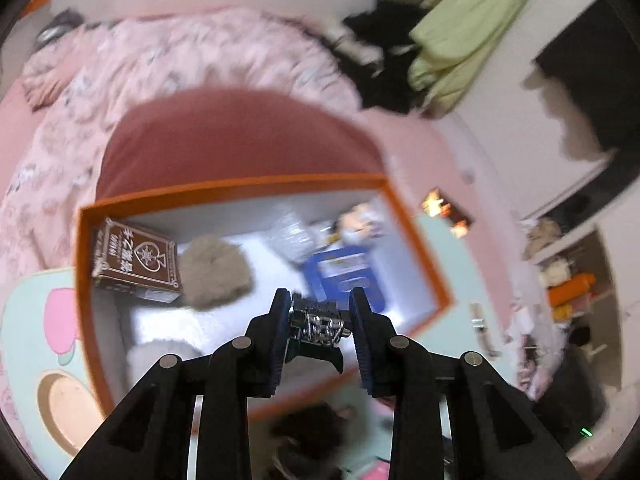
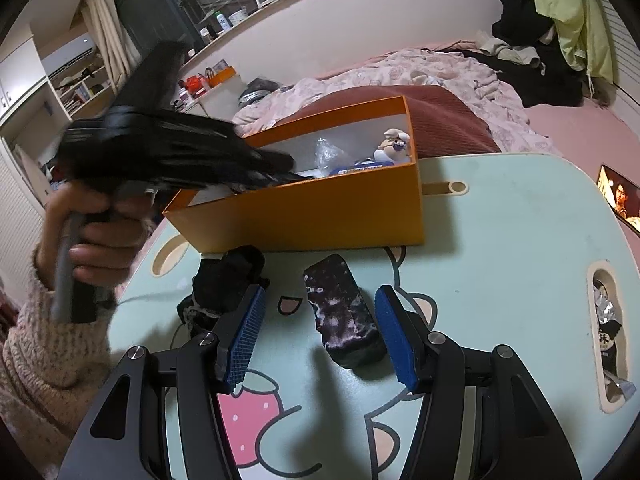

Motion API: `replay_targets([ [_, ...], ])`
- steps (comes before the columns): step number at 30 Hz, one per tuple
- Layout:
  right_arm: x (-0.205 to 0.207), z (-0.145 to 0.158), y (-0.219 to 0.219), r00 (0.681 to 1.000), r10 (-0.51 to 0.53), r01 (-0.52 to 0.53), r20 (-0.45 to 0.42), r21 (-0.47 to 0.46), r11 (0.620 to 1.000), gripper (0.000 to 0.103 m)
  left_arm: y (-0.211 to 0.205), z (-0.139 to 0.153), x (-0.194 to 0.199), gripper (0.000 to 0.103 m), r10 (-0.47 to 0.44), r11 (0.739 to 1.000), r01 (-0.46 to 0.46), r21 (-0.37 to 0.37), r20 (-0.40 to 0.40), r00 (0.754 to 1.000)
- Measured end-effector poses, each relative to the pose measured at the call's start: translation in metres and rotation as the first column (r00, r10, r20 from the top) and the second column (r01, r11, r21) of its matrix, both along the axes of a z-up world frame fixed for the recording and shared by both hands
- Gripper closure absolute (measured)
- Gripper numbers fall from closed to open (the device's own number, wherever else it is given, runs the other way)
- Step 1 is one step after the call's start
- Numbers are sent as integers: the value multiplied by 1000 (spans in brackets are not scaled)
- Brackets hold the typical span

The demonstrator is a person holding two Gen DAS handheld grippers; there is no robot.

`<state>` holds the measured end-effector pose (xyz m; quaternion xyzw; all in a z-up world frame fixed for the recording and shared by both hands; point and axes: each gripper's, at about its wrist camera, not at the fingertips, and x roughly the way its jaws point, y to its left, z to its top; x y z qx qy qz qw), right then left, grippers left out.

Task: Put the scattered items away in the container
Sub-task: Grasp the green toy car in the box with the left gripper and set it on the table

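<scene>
My left gripper (image 1: 320,300) hangs over the orange box (image 1: 240,186), shut on a small black clip with shiny metal parts (image 1: 316,326). In the box lie a brown card pack (image 1: 136,260), a grey fluffy ball (image 1: 216,268), a blue packet (image 1: 344,276) and a small figurine (image 1: 356,224). In the right wrist view a hand (image 2: 96,236) holds the left gripper (image 2: 280,164) with its tips inside the orange box (image 2: 320,216). My right gripper (image 2: 320,336) is open low over the table, with a dark purple mottled bundle (image 2: 344,316) between its fingers, untouched. A black fabric bundle (image 2: 224,284) lies by its left finger.
The mint table (image 2: 500,240) with a cartoon print stands against a bed with a pink quilt (image 2: 400,72) and a dark red cushion (image 2: 440,112). At the table's right edge is a slot (image 2: 604,340) with things in it. A lit screen (image 2: 620,200) lies on the pink surface far right.
</scene>
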<state>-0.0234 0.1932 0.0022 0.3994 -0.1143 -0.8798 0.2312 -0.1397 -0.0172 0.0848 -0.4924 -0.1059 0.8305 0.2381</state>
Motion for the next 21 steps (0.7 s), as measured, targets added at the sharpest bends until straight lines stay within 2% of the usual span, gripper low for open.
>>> replay_targets([
  [4, 2, 2, 0, 1000, -8, 8, -5, 4, 1000, 45, -20, 40, 30, 75, 8, 994, 3, 108, -102, 995],
  [7, 3, 7, 2, 1000, -14, 14, -13, 11, 1000, 45, -36, 51, 52, 75, 21, 989, 1, 148, -148, 989],
  [9, 2, 12, 4, 1000, -14, 15, -19, 7, 1000, 45, -45, 50, 64, 75, 28, 989, -4, 146, -163, 986],
  [13, -5, 31, 4, 998, 5, -5, -68, 2, 1000, 45, -55, 30, 88, 75, 52, 990, -31, 136, -161, 986],
  [16, -26, 50, -4, 995, 15, -11, -101, 42, 999, 45, -59, 7, 98, 75, 93, 992, -77, 104, -159, 983],
  [18, -50, 60, -14, 995, 23, -14, -99, 88, 996, 45, -61, -10, 101, 75, 131, 990, -119, 78, -162, 978],
  [21, -99, 62, -36, 1000, 6, 0, -21, 245, 970, 48, -65, -29, 103, 75, 168, 983, -155, 101, -129, 977],
])
